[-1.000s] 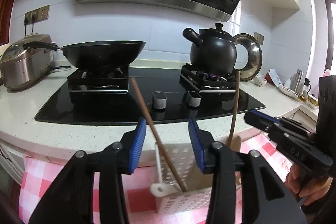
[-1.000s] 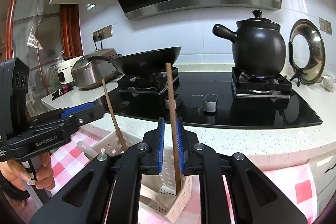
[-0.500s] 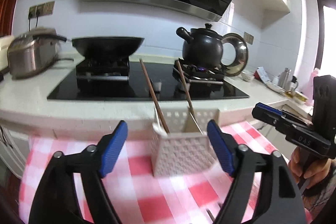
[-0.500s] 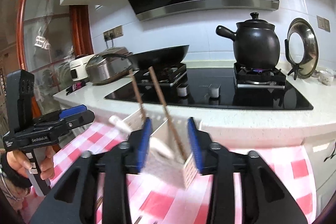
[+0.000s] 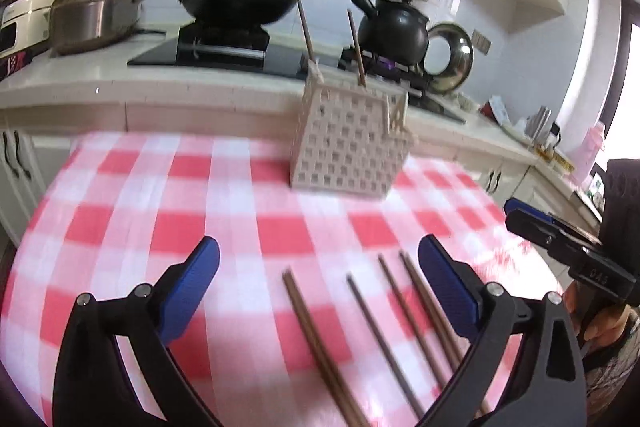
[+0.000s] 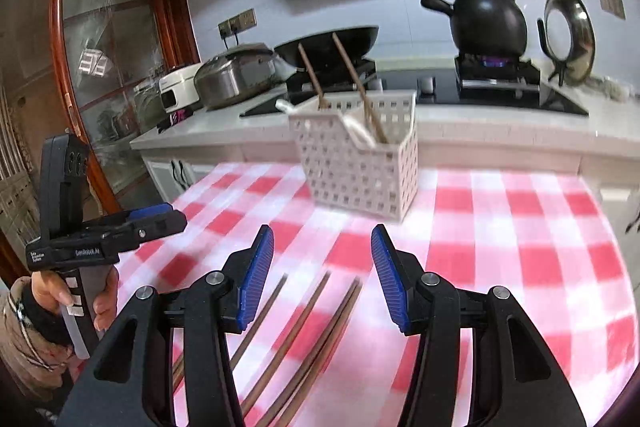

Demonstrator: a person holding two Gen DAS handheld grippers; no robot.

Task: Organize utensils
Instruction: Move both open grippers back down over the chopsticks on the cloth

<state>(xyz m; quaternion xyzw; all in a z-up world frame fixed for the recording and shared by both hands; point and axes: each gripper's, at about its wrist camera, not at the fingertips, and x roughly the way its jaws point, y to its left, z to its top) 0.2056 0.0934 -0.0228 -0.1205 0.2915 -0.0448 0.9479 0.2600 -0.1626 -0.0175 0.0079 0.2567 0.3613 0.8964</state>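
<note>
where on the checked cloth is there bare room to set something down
Free: the wide stretch of checked tablecloth left of the white basket, and the cloth right of the basket toward the table edge. Crowded: the near middle, where loose chopsticks lie side by side under both grippers.

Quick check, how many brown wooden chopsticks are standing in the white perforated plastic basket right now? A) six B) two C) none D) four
B: two brown wooden chopsticks lean up out of the white perforated plastic basket; the other chopsticks lie flat on the red-and-white checked tablecloth.
</note>
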